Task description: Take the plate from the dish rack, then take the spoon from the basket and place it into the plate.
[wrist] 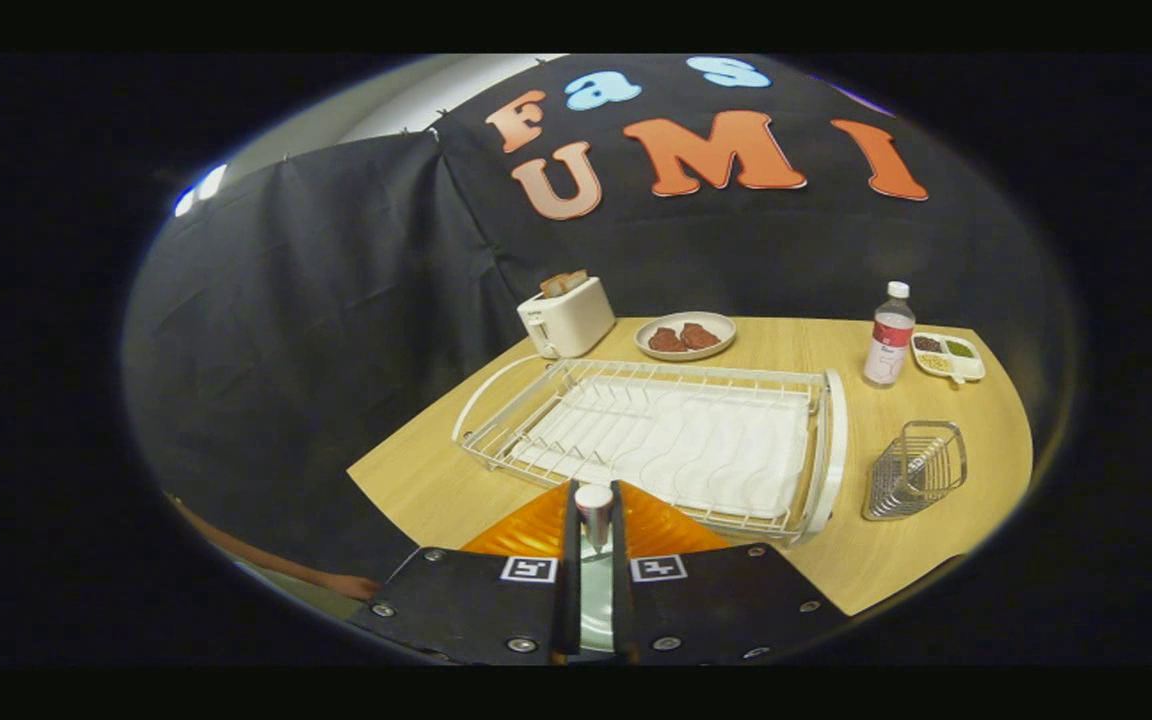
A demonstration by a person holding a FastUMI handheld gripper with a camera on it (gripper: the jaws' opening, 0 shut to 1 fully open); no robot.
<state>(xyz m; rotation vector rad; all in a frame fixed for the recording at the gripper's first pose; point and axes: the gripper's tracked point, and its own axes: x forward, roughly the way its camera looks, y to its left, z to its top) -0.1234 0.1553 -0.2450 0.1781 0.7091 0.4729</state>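
My gripper [593,492] is shut on a metal spoon [594,520], whose handle end stands up between the fingertips while its shiny bowl shows lower down between the fingers. Directly under the fingers lies an orange ribbed plate [526,530] on the wooden table, just in front of the dish rack. The white wire dish rack [656,440] beyond the fingers holds no dishes; its white drip tray is bare. A small wire basket [916,470] stands to the right of the rack.
A white toaster [566,315] with toast stands behind the rack at the left. A plate of meat pieces [686,335], a bottle [889,335] and a small divided dish [948,355] line the back of the table. A person's arm [266,565] shows beside the table's near-left edge.
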